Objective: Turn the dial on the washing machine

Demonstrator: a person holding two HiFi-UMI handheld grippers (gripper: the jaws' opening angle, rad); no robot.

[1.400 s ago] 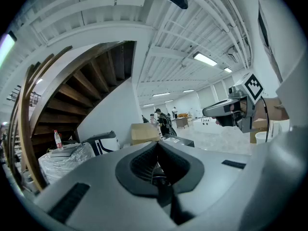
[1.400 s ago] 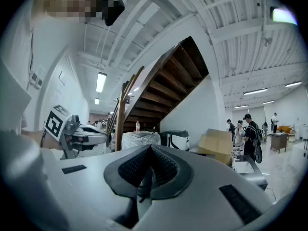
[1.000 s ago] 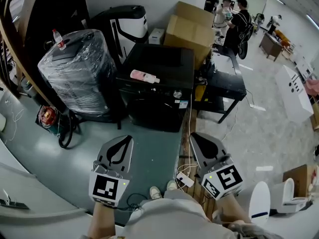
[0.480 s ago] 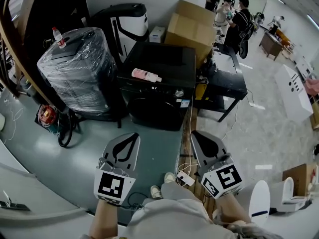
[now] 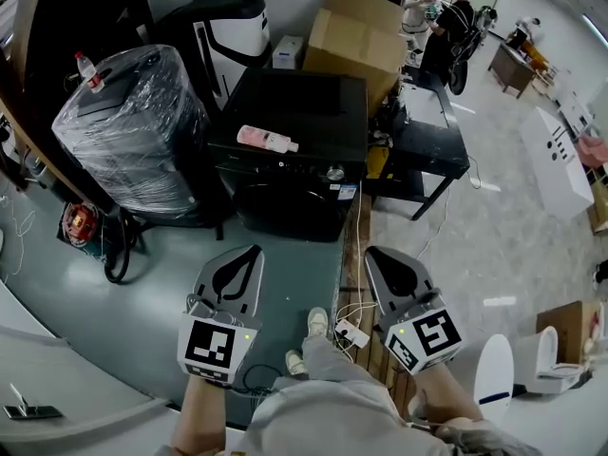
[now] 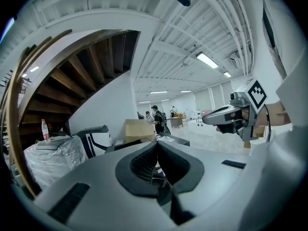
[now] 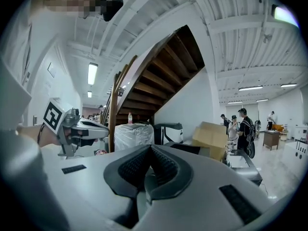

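The person has just taken a small step forward: one shoe (image 5: 318, 323) is now out in front on the floor, and the black washing machine (image 5: 302, 112) looks a little nearer than it did a moment ago. The two claws have not changed. The left claw (image 5: 250, 254) is pressed together with nothing in it, and the right claw (image 5: 372, 255) is pressed together with nothing in it too. Both are held low, in front of the person, and both point at the machine, but they are still well apart from it. The dial (image 5: 334, 172) is a small round silver knob near the right end of the machine's front panel, just under the top edge. A pink bottle (image 5: 266, 139) lies on its side on the machine's top, near the front edge. I think the person is only walking up now. No turning has begun, so almost all of the job is left. The right claw is on the dial's side, so it looks like the one to reach, and it would need to spread first.
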